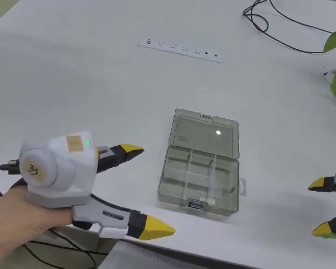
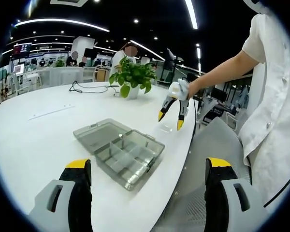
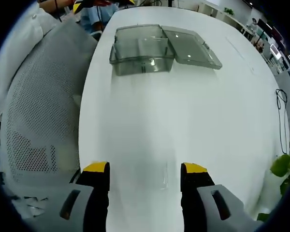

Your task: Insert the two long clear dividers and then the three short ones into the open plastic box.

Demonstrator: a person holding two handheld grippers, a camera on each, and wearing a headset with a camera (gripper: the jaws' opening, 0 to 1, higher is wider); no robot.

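Observation:
The open smoky plastic box [image 1: 200, 182] lies near the table's front edge with its lid [image 1: 205, 133] folded back flat. Clear dividers [image 1: 211, 171] stand inside it and split it into several compartments. My left gripper [image 1: 145, 189] is open to the left of the box, jaws pointing at it, nothing between them. At the right edge my right gripper [image 1: 320, 206] is open and apart from the box. In the left gripper view the box [image 2: 128, 155] lies ahead with the right gripper [image 2: 170, 117] beyond it. A faint clear piece [image 3: 165, 176] lies on the table between the right gripper's [image 3: 145, 169] jaws.
A white power strip [image 1: 179, 49] lies at the back of the table, black cables [image 1: 280, 28] at the back right. A potted plant [image 2: 130, 79] stands at the far right. A grey mesh chair [image 3: 38, 111] stands by the table's front edge [image 1: 224, 259].

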